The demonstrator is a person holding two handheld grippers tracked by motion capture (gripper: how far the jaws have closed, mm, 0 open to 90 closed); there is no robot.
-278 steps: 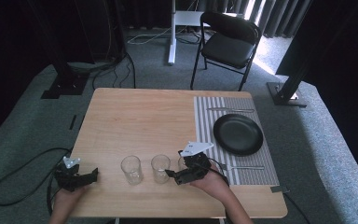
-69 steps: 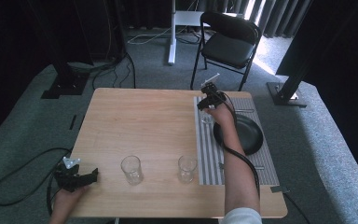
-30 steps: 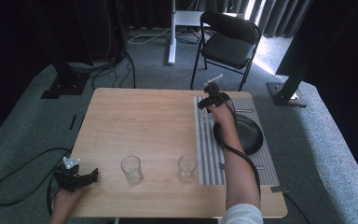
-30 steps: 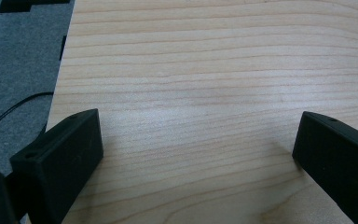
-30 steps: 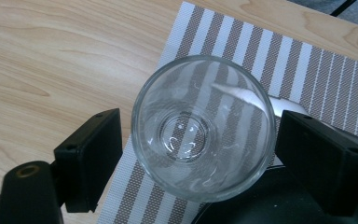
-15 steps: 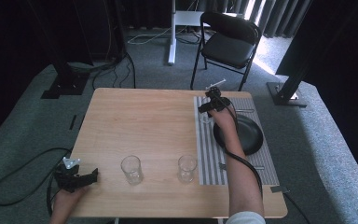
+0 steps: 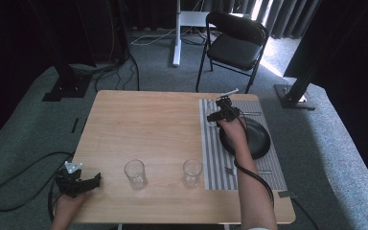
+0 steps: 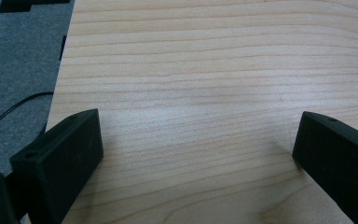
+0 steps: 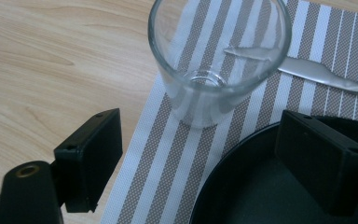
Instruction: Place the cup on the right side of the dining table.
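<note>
A person is setting a table place, moving drinking glasses one at a time from the near edge of a wooden table [image 7: 143, 129] to a striped placemat [image 7: 215, 158] on its right side. Nearest the camera, at about seven o'clock, the left gripper [image 7: 88, 182] is resting on the table's near left corner with its jaws spread wide and nothing between them. Just beyond it, at about six o'clock, two empty glasses are waiting in a row: the left glass [image 7: 135, 173] on bare wood, and the right glass [image 7: 192, 172] just beside the placemat's left edge. Farther off, at about one o'clock, the right gripper [image 7: 212, 117] is hovering over the mat's far left corner, jaws spread and pinching nothing, with a third glass [image 9: 218, 60] standing upright and free just ahead of them, beside a black plate [image 7: 256, 139] and a knife [image 9: 317, 72]. So one glass appears delivered and released, and two are probably left to carry over. Compared with nine seconds ago, the right hand has left the near edge, where it was working beside two glasses; compared with a second ago, it is drawing slightly back toward the person from the mat's far corner. The left gripper is staying where it was.
</note>
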